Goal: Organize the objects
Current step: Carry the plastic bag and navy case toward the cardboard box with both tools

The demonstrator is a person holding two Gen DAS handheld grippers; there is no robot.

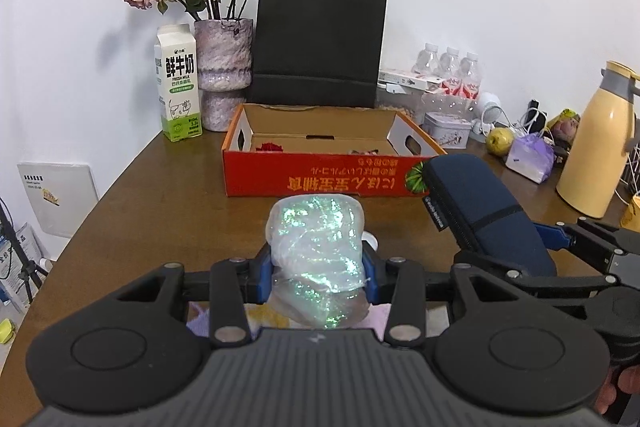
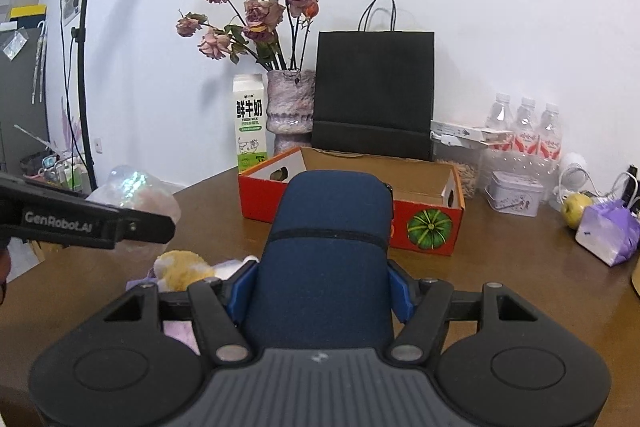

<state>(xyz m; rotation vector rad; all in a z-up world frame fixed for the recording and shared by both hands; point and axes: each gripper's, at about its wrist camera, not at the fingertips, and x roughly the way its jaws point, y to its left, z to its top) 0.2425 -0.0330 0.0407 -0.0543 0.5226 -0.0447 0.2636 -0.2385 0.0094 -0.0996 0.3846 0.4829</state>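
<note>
Both claws loaded, near red box [image 1: 320, 175].
Left claw [image 1: 318, 277] pinches iridescent bag [image 1: 316, 247]; right claw [image 2: 322, 295] pinches navy case [image 2: 328, 247], both above surface [image 1: 168, 211].

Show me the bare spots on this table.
Bare wood runs left of the red box to the table edge, below the milk carton. The right end, from tin to thermos, is crowded.

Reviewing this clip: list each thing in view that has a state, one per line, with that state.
left gripper: jaws shut on the iridescent pouch, held above the table
right gripper: jaws shut on the navy case, zipped closed
orange box: open, mostly empty
milk carton: upright, closed
black bag: standing
yellow flask: upright, lid on
</note>
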